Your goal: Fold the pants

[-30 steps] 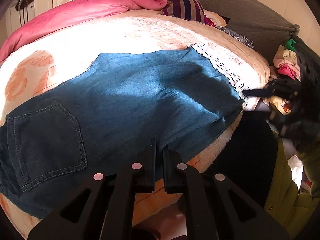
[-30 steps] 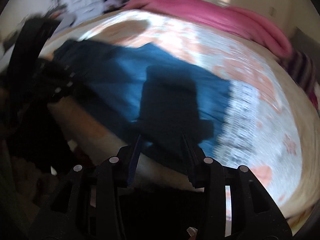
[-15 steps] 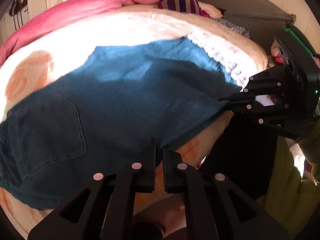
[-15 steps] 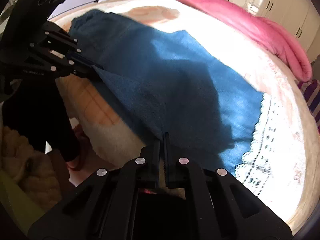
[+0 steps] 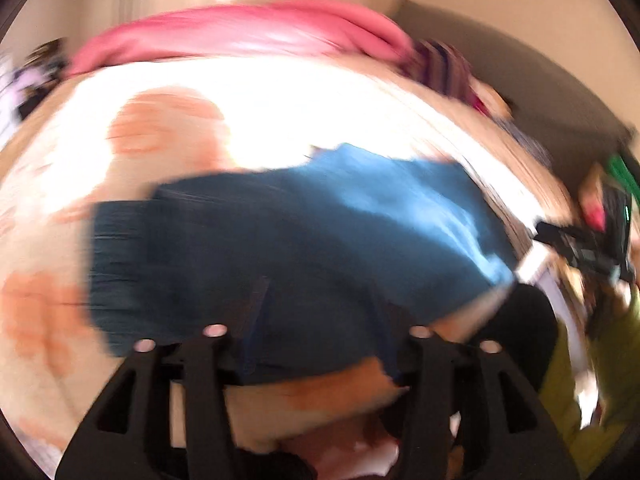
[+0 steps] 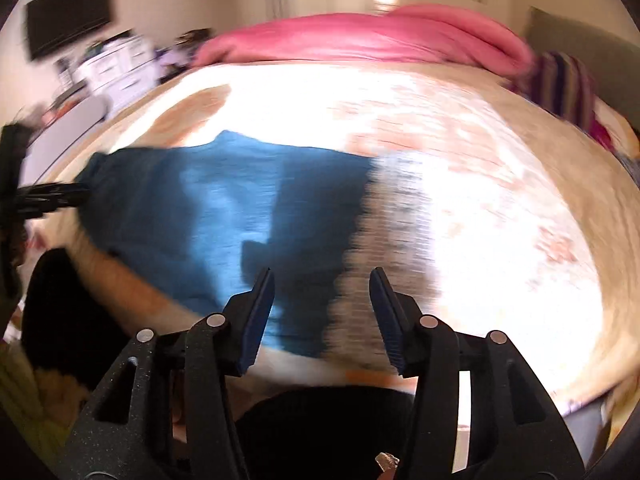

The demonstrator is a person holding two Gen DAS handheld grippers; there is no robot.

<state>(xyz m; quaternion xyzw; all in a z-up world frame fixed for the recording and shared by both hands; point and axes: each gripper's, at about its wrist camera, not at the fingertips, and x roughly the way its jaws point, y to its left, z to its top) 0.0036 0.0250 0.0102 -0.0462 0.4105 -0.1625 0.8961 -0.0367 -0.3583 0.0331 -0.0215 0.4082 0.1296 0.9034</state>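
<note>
Both jaws opening since clamped (blurred), pants [image 6: 224, 208] beyond right hand-held gripper [image 6: 322, 312]

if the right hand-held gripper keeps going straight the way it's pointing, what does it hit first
Most likely the blue pants near their lace-trimmed hem, lying on the bed. The right hand-held gripper is opening with nothing between its fingers. Blur makes depth uncertain.

Strong light floods the bedspread [image 6: 420, 128], bleaching its pattern to white glare in both wrist views. Everything smears with motion blur; the blue pants [image 5: 304, 248] lose their seams to streaks, and the lace edge [image 6: 384, 240] breaks into jagged bands. A hard dark shadow falls across the denim. The fisheye bends the room and blackens the corners.
</note>
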